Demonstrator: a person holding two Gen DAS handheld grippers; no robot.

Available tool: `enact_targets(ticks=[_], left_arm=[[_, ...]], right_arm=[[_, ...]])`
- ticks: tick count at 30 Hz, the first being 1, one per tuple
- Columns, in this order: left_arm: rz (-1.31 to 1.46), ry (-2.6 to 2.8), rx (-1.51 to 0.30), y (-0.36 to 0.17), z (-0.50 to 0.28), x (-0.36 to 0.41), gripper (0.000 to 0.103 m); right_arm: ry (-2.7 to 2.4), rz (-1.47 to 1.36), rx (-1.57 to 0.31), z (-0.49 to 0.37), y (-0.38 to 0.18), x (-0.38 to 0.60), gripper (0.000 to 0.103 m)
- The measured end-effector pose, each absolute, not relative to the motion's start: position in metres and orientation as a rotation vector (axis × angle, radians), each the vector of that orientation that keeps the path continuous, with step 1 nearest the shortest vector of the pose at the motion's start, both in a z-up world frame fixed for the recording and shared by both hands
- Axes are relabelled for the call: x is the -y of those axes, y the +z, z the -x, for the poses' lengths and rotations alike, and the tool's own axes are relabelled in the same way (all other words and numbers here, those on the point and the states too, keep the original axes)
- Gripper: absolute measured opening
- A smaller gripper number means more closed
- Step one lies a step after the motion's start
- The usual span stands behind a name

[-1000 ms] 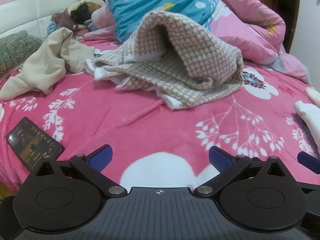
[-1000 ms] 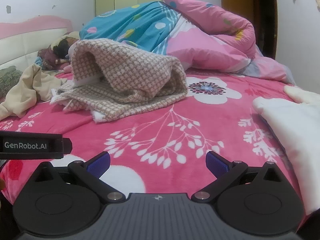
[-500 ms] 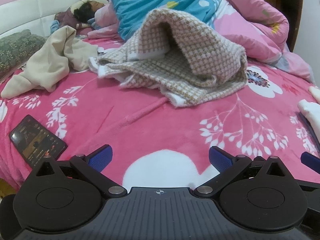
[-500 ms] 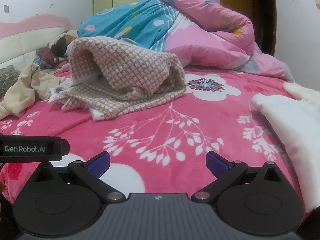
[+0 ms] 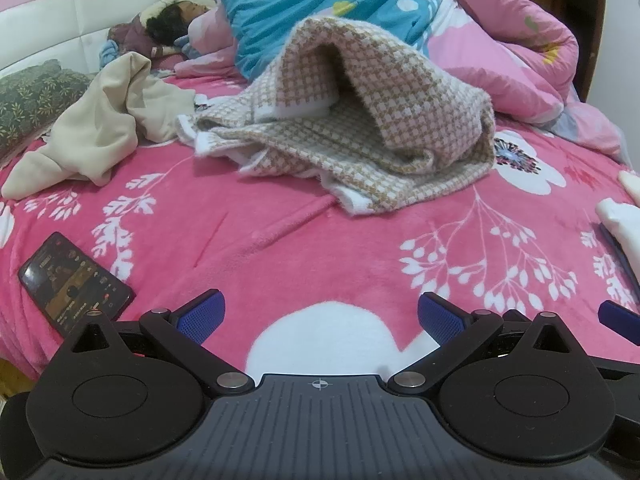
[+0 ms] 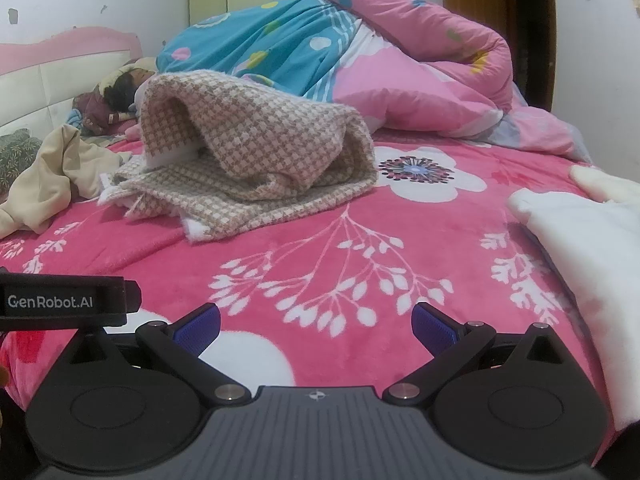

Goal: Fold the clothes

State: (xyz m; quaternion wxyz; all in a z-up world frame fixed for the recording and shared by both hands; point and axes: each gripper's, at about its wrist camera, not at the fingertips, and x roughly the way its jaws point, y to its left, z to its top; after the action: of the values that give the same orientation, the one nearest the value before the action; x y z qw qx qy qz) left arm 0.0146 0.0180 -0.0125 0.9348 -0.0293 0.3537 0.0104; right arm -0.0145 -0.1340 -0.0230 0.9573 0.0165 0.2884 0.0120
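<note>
— Blue-padded fingers (image 5: pixel 200 316) on the left gripper (image 5: pixel 319 314): how do they stand?

— Spread wide, nothing between them, hovering over the pink floral blanket (image 5: pixel 280 248) of the bed. The right gripper (image 6: pixel 316 322) is the same: its fingers (image 6: pixel 434 326) are parted and grip nothing, with bare blanket (image 6: pixel 320 248) below.

— Where is the garment to fold?

— The beige-and-white checked garment (image 5: pixel 360 136) lies crumpled ahead of both grippers, well apart from the fingers, its upper layer arched up like a tent over the flat lower layer. From the right wrist view it (image 6: pixel 260 160) sits ahead and to the left.

— What lies around it?

— Just left of it, a cream cloth (image 5: pixel 100 132) is heaped on the blanket, touching or nearly touching the checked piece's edge. Behind both, a blue and pink quilt (image 5: pixel 360 8) is bunched high, with a person's dark-haired head (image 5: pixel 166 24) lying near the padded headboard (image 5: pixel 52 20). A green patterned cushion (image 5: pixel 32 96) rests at the far left.

— Anything close to the fingers?

— A phone (image 5: pixel 74 282) with a lit screen lies on the blanket just beside the left gripper's left finger. On the right, a white cloth (image 6: pixel 580 232) covers the bed's edge near the right gripper. Between fingers and checked garment the blanket is open.
</note>
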Motion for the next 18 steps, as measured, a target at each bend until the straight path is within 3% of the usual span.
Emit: enact_targets(ticks=[18], left_arm=[[0.081, 0.063, -0.715, -0.018, -0.046, -0.037, 0.103]], right_arm=[[0.038, -0.03, -0.59, -0.016, -0.029, 0.125, 0.103]])
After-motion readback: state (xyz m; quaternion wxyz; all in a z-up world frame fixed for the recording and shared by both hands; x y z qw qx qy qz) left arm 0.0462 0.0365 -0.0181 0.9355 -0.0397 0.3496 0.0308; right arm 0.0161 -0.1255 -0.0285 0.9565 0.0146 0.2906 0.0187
